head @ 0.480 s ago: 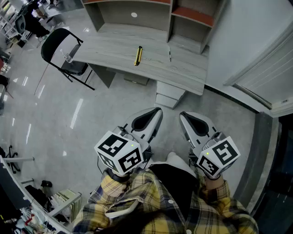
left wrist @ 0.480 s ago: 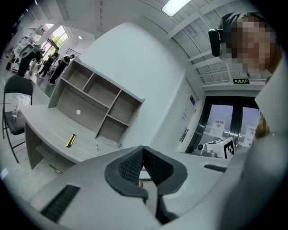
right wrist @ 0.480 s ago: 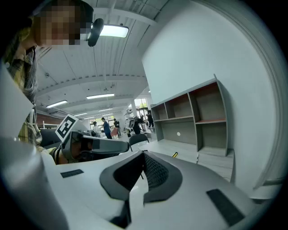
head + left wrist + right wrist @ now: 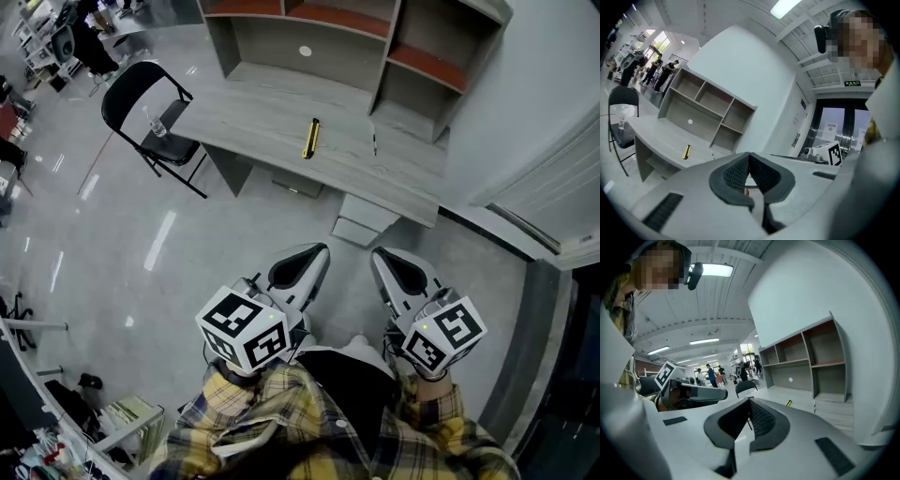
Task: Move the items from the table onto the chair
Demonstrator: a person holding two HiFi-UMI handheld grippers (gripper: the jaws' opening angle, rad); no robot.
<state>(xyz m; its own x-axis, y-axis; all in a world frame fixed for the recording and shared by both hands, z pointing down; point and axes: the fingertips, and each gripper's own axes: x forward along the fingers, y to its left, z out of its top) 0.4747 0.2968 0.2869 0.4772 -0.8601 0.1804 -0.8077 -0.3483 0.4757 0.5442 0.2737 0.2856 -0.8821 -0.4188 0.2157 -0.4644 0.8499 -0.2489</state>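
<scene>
With the left tongs point(image 4: 317, 253) and right tongs point(image 4: 379, 256) both closed on nothing, well short of the counter point(image 4: 253, 117) holding the yellow tool point(image 4: 311, 138), reaching in unopened could shove it away, and a careless drop could topple the cup point(image 4: 157, 124) on the chair point(image 4: 178, 150).
</scene>
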